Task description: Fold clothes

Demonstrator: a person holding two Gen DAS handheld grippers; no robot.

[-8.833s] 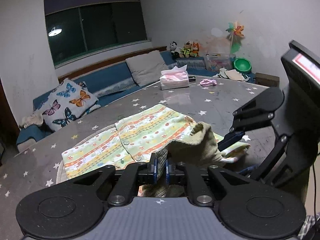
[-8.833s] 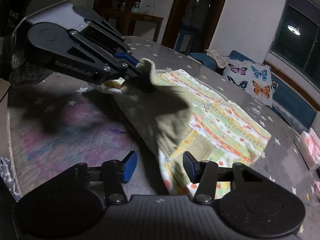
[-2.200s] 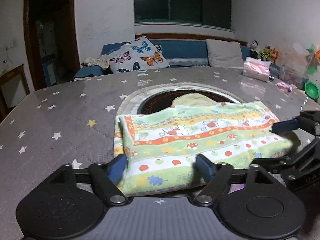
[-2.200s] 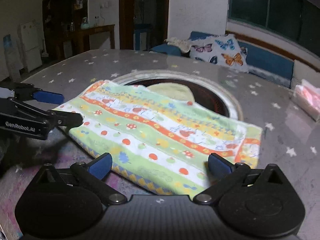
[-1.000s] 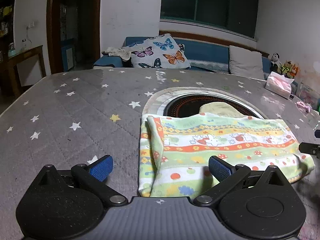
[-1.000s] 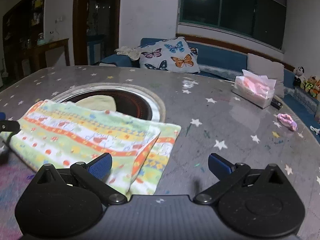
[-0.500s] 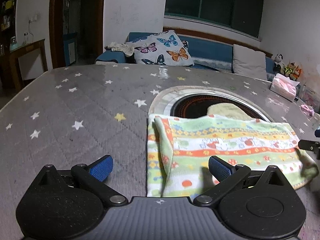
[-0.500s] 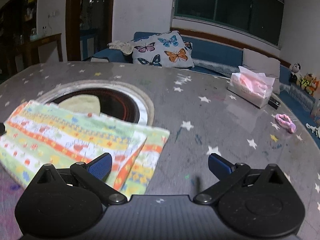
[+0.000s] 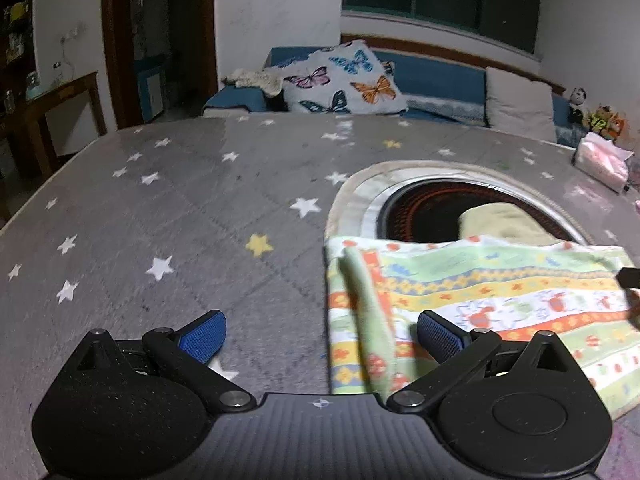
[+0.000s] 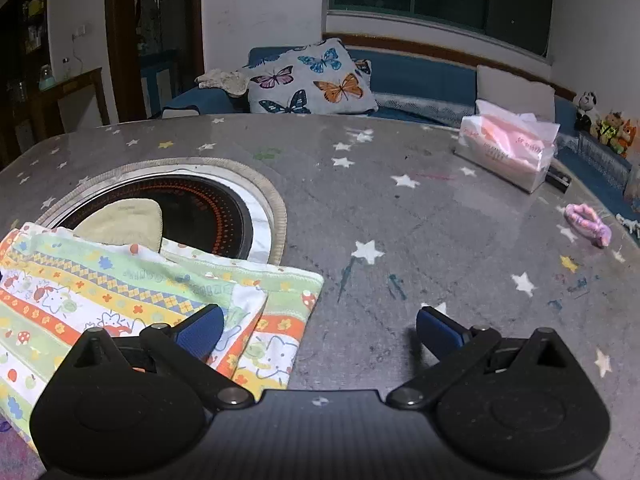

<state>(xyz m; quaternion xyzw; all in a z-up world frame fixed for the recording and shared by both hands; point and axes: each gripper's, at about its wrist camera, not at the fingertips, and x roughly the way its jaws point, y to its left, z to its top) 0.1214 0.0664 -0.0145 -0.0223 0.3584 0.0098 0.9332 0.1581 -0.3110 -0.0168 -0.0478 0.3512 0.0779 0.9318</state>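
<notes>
Both grippers, L [image 9: 320, 330] & R [image 10: 318, 326], jaws spread wide w/ nothing held, flank the ends of the folded striped cartoon-print cotton garment [image 9: 500, 300] lying flat on star-patterned grey table [image 9: 180, 208], prob. lining up next fold.

Both my wrist cameras sit low over the desk [image 9: 200, 216], facing the butterfly pillow [image 9: 344, 80]. They share the folded cloth [image 10: 120, 292] and round inset [image 10: 208, 208].

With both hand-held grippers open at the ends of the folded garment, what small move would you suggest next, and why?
Probably close the left hand-held gripper on the near left edge of the striped printed garment, since its open pads straddle that edge, which lies loose and doubled over; then fold it across.
</notes>
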